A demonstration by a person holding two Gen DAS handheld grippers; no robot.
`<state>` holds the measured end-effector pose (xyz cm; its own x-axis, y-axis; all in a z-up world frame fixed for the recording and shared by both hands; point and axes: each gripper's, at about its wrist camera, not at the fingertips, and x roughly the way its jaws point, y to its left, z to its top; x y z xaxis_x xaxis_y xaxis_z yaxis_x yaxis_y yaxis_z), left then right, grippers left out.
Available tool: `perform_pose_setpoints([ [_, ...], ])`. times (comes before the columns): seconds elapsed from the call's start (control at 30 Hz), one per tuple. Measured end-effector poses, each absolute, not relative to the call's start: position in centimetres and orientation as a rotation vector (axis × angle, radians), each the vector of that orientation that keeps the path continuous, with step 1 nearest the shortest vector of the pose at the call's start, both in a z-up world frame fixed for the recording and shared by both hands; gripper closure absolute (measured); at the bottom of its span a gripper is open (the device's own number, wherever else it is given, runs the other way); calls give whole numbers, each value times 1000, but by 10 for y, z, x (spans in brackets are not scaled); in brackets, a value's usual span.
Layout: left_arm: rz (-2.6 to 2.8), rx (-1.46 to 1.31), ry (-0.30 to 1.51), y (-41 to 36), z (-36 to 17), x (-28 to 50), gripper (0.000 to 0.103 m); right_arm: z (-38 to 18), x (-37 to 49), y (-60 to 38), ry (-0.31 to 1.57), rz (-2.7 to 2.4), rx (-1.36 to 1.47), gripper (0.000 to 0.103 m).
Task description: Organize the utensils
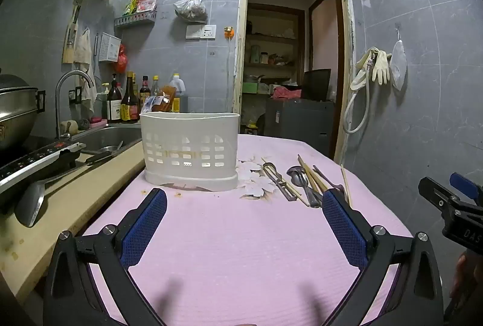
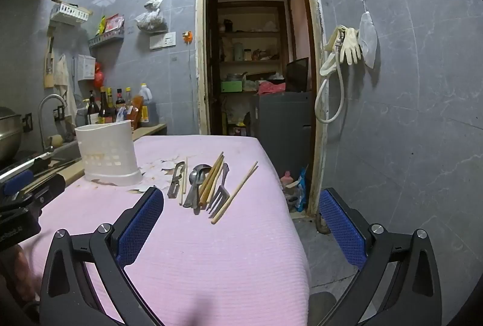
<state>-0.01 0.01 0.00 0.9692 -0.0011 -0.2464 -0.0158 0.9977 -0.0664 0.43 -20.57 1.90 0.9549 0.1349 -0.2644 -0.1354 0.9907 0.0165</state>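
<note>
Both grippers tilt slightly downward over the pink tablecloth (image 1: pixel 229 235), jaws spread wide and empty. Left gripper (image 1: pixel 244 205) faces the white caddy (image 1: pixel 190 144); only the right gripper's (image 2: pixel 241 205) view shows the fork (image 2: pixel 219 193) unobstructed. The utensils (image 2: pixel 202 181) lie ahead of, beyond, its fingertips, right of the caddy.

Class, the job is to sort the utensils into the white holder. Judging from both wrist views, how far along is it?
Done: nothing visible; the white holder shows nothing above its rim. In hand: nothing; the left gripper and right gripper are open and empty above the pink cloth. Left: the peeler, spoons, fork and chopsticks all lie on the cloth.
</note>
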Motion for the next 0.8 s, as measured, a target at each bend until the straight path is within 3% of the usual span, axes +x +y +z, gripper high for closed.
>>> perform_pose_setpoints([
  [0.8, 4, -65, 254, -2, 1, -4, 2, 20, 4, -205, 264, 138, 1, 0],
])
